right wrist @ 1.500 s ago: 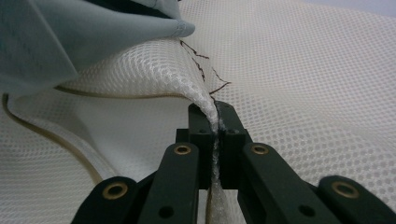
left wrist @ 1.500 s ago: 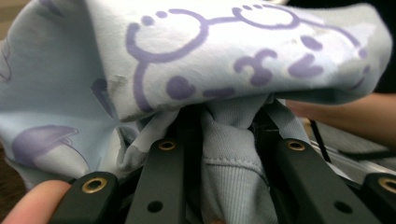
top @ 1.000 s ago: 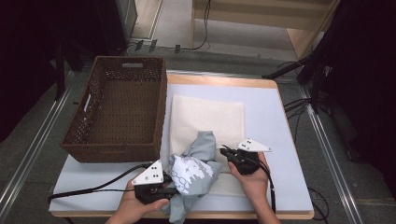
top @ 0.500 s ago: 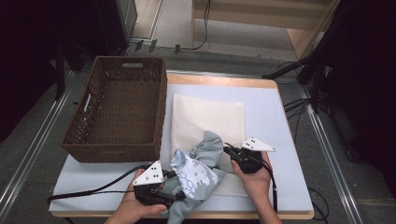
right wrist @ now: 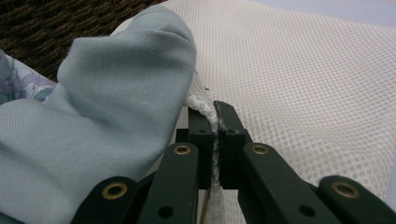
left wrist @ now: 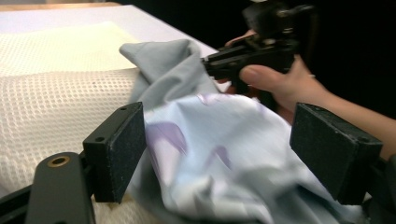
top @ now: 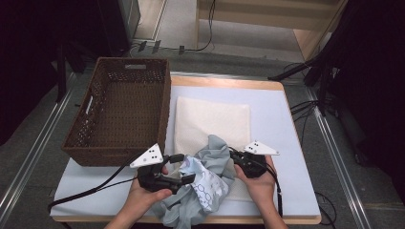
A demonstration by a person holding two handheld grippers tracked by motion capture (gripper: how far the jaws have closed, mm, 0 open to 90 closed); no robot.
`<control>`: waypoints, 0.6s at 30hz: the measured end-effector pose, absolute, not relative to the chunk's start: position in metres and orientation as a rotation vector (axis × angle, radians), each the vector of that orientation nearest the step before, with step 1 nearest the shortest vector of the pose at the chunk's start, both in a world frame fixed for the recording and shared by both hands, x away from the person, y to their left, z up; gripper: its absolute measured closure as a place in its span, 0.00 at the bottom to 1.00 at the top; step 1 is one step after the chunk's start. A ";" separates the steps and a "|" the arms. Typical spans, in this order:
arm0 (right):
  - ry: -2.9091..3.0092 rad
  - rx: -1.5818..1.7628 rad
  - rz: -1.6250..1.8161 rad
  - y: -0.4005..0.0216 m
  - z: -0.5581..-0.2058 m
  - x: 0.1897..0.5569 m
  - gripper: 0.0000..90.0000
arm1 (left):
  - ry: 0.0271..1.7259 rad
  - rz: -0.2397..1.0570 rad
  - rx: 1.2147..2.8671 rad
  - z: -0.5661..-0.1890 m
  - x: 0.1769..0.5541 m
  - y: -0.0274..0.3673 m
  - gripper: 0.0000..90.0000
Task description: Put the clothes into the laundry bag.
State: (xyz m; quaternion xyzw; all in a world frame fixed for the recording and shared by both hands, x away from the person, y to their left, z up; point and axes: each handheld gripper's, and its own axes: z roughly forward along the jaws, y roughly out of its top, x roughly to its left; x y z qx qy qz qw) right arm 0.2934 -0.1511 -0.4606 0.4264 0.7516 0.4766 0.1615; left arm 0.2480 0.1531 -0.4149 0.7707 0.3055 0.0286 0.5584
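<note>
Pale blue tabletop [top: 286,124], wicker basket [top: 119,109] upper left, empty. Left gripper [top: 184,179] jaws wide open around crumpled grey-blue garment [top: 203,183], lower centre, long axis roughly diagonal; right gripper [top: 232,153] clamped on white mesh bag [top: 212,119] edge. Likely bagging, garment mostly outside

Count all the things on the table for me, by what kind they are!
Brown wicker baskets: 1
White mesh bags: 1
Pale blue printed cloths: 1
Black hand-held tools: 2, left and right
Total: 5
</note>
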 end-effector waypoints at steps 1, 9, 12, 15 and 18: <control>2.146 1.217 1.361 -0.151 -0.461 0.293 0.97 | 0.720 0.067 1.818 -0.415 0.248 0.153 0.23; 2.158 1.182 1.387 -0.151 -0.459 0.292 0.97 | 0.811 0.079 1.892 -0.431 0.263 0.133 0.32; 2.160 1.177 1.389 -0.151 -0.458 0.292 0.97 | 0.808 0.095 1.920 -0.435 0.263 0.131 0.34; 2.167 1.140 1.402 -0.149 -0.455 0.290 0.97 | 0.815 0.101 1.952 -0.438 0.265 0.126 0.39; 2.167 1.131 1.403 -0.147 -0.454 0.288 0.97 | 0.823 0.140 1.994 -0.444 0.266 0.122 0.59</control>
